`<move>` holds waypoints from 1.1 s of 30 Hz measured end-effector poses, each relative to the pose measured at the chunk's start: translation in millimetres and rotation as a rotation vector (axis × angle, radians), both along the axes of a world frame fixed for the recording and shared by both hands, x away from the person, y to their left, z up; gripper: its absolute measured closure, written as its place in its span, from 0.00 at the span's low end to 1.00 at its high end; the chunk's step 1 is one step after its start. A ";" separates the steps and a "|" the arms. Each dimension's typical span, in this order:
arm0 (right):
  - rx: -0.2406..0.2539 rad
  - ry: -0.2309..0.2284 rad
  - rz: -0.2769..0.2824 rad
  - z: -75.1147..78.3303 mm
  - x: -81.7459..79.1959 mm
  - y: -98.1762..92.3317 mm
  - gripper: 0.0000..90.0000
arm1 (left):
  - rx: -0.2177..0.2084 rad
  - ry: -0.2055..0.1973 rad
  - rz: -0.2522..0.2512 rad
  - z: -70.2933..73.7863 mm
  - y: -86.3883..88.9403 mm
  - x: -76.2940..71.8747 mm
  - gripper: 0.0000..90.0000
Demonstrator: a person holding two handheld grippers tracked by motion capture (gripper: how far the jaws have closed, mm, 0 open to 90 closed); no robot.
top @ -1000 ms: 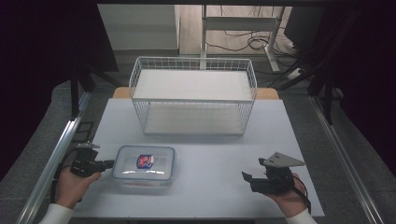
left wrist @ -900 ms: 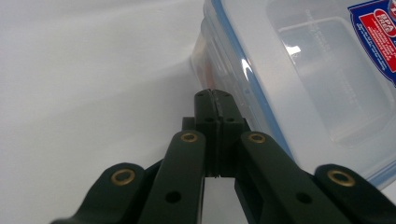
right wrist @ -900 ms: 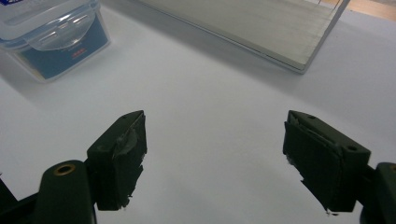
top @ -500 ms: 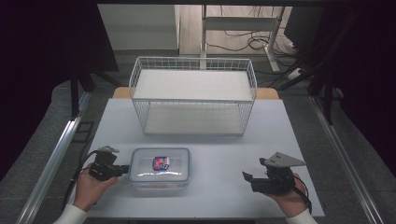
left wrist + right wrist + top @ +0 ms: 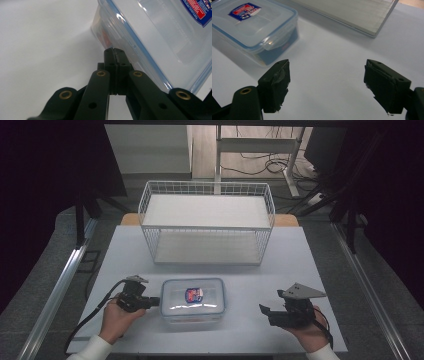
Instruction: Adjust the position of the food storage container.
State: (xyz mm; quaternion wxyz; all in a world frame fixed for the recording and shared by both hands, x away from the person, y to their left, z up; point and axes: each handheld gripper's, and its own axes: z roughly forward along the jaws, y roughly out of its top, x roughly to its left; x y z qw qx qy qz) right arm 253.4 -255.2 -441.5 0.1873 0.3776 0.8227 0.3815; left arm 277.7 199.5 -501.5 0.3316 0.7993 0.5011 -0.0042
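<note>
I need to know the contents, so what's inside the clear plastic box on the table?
Through the side wall of the clear plastic box, the left gripper view shows something orange-red and the right gripper view something dark. The lid's label and the cloudy plastic hide the rest.

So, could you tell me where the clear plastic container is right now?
In the high view the clear plastic container sits on the white table, in front of the wire rack, with the shut left gripper against its left side.
</note>
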 end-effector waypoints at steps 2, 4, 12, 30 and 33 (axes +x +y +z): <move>-0.006 0.000 0.001 -0.6 -0.1 0.4 0.24 | -0.008 -0.003 -0.005 0.0 -11.4 3.0 1.00; -0.009 0.001 0.000 -1.0 -0.3 0.5 0.24 | -0.004 -0.003 -0.022 0.1 -18.8 5.3 1.00; -0.015 0.003 0.009 -2.8 0.1 2.2 0.24 | 0.001 -0.007 -0.028 -1.2 -32.7 15.8 1.00; -0.002 -0.056 -0.002 -0.8 -2.5 2.0 0.26 | -0.007 -0.049 -0.044 3.5 -37.9 18.3 1.00; 0.015 -0.073 0.005 0.1 -3.2 2.1 0.26 | -0.002 -0.097 -0.027 14.3 -25.6 15.2 1.00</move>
